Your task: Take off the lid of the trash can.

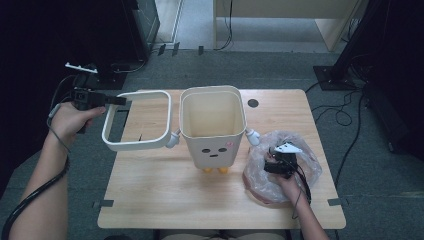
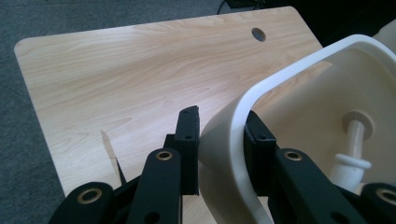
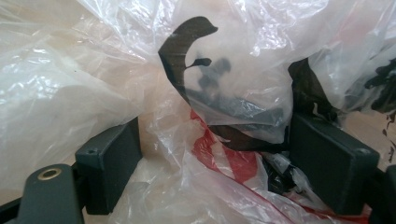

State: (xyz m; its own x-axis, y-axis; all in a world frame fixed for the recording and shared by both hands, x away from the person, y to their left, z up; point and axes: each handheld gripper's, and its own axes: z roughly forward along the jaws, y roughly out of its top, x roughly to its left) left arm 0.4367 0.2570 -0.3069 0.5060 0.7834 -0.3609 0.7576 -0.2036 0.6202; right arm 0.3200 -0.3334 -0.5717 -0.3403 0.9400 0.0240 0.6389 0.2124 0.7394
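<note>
Cream ring lid point(image 1: 136, 120) is swung aside in left gripper point(image 2: 222, 144) jaws; next, right gripper point(image 3: 215, 163), jaws wide around plastic bag point(image 1: 280, 165), must close and lift it into the bin point(image 1: 212, 125).

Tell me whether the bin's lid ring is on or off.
Off: the ring hangs hinged beside the bin, clamped in the left gripper.

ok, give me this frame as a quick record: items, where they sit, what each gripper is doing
surface: wooden table
bin: cream bin with a face, upright mid-table
ring: white frame ring, swung out to the bin's left, attached at a side peg
left gripper: left gripper, fingers clamped on the ring's rim
bag: clear plastic bag with red and black print, crumpled right of the bin
right gripper: right gripper, fingers apart with bag plastic between them; pad contact unclear
</note>
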